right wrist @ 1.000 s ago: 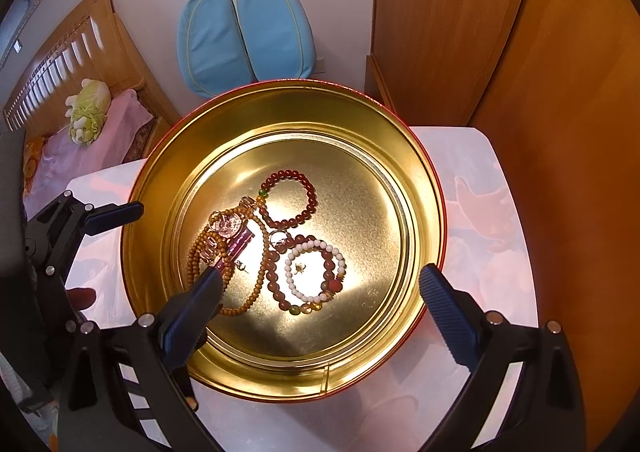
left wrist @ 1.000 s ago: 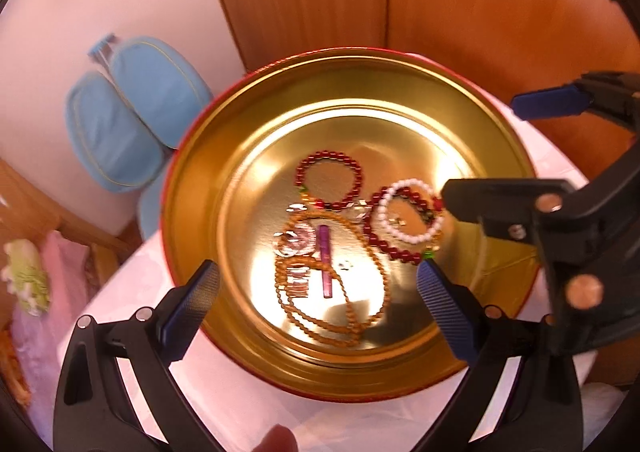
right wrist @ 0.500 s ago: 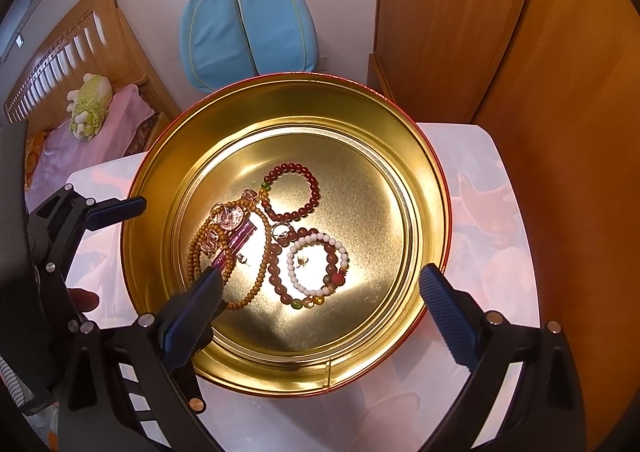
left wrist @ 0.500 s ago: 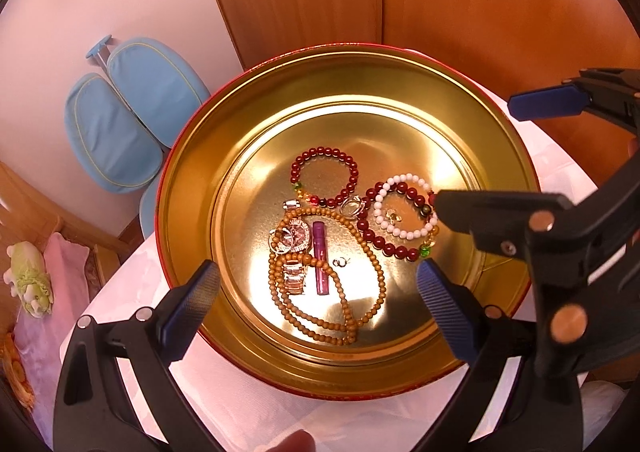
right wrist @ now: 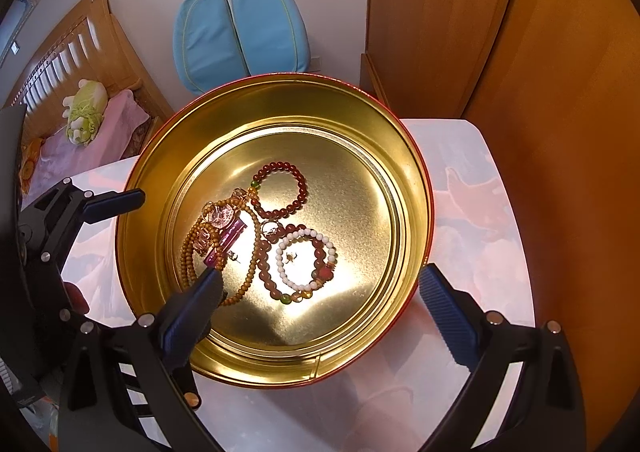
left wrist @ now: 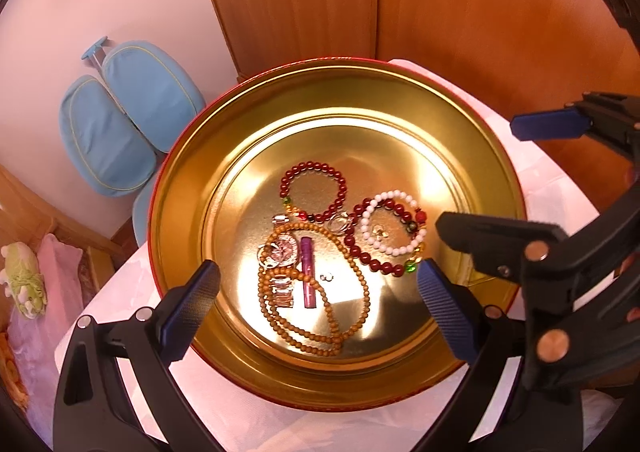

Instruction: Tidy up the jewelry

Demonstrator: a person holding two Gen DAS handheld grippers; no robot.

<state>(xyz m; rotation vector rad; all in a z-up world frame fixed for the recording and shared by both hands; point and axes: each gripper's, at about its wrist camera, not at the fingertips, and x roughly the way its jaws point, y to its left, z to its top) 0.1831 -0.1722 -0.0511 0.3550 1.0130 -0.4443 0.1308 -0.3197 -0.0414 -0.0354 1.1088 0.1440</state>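
Observation:
A round gold tin (left wrist: 248, 140) with a red outside holds a heap of jewelry. In it lie a dark red bead bracelet (left wrist: 314, 190), a white bead bracelet (left wrist: 390, 222) over a larger red one (left wrist: 376, 262), a long brown bead necklace (left wrist: 332, 316), a watch (left wrist: 282, 252) and a purple tube (left wrist: 308, 278). My left gripper (left wrist: 318, 268) hangs open above the tin's near side, holding nothing. My right gripper (right wrist: 320, 272) is open too, over the tin (right wrist: 416, 180) from the other side, above the white bracelet (right wrist: 306, 258) and the necklace (right wrist: 188, 252).
The tin stands on a small pale table (right wrist: 472, 236) set against wooden cabinet panels (left wrist: 460, 12). A blue chair back (right wrist: 240, 28) stands behind it. A wooden bed (right wrist: 60, 64) with a green plush toy (right wrist: 86, 110) is at the left.
Both views have drifted only slightly over the tin. The jewelry lies as before, and both grippers stay open and hold nothing.

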